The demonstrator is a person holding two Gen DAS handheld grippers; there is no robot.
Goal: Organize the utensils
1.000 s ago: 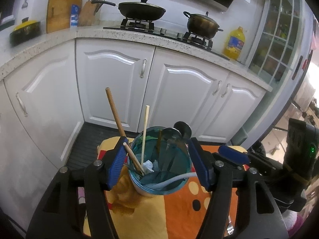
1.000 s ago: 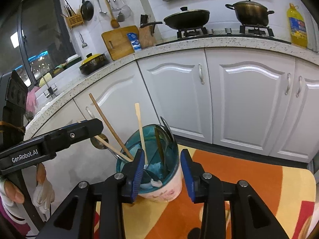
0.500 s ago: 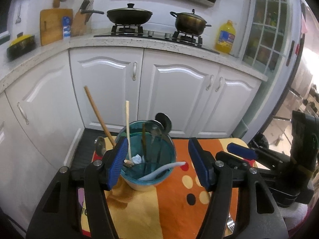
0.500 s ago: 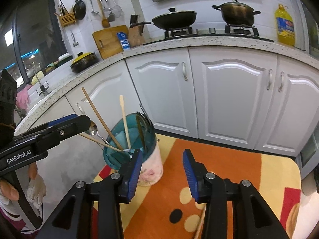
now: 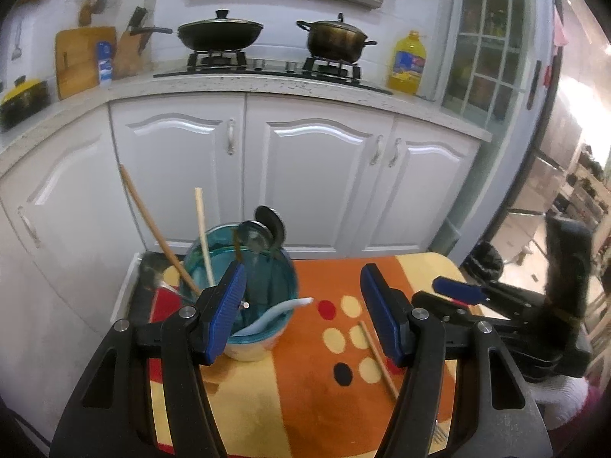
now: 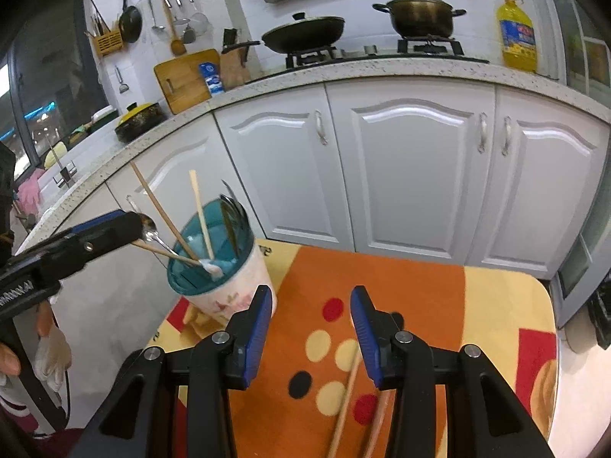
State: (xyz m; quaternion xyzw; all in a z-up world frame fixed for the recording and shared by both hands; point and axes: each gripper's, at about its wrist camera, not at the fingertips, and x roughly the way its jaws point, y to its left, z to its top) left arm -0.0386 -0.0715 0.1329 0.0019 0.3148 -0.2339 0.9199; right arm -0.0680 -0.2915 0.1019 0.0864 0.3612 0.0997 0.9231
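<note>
Left gripper (image 5: 303,305): jaws wide apart, nothing between the blue pads. Its left pad overlaps the near rim of the utensil cup (image 5: 263,339) in view; contact cannot be confirmed.

Right gripper (image 6: 311,328): jaws wide apart, empty. Cup (image 6: 229,286) sits at about 10 o'clock from it, just beside the left pad.

Cup: teal inside, white floral outside, upright near the left edge of the orange-and-yellow spotted tablecloth (image 6: 382,278). Contents lean outward: long wooden chopstick (image 6: 160,212) toward 11 o'clock, pale chopstick (image 6: 200,213) nearly upright, metal forks or spoons (image 6: 229,206) at the far rim, a white curved handle (image 5: 275,311) hanging over the near rim in the left view. A metal spoon (image 6: 151,231) pokes out at 9 o'clock, close to the tip of the left gripper as seen from the right camera.

On the cloth: one chopstick (image 5: 376,357) lies loose by the left gripper's right pad; in the right view, it or a pair (image 6: 345,408) runs under the right gripper toward 6 o'clock.
</note>
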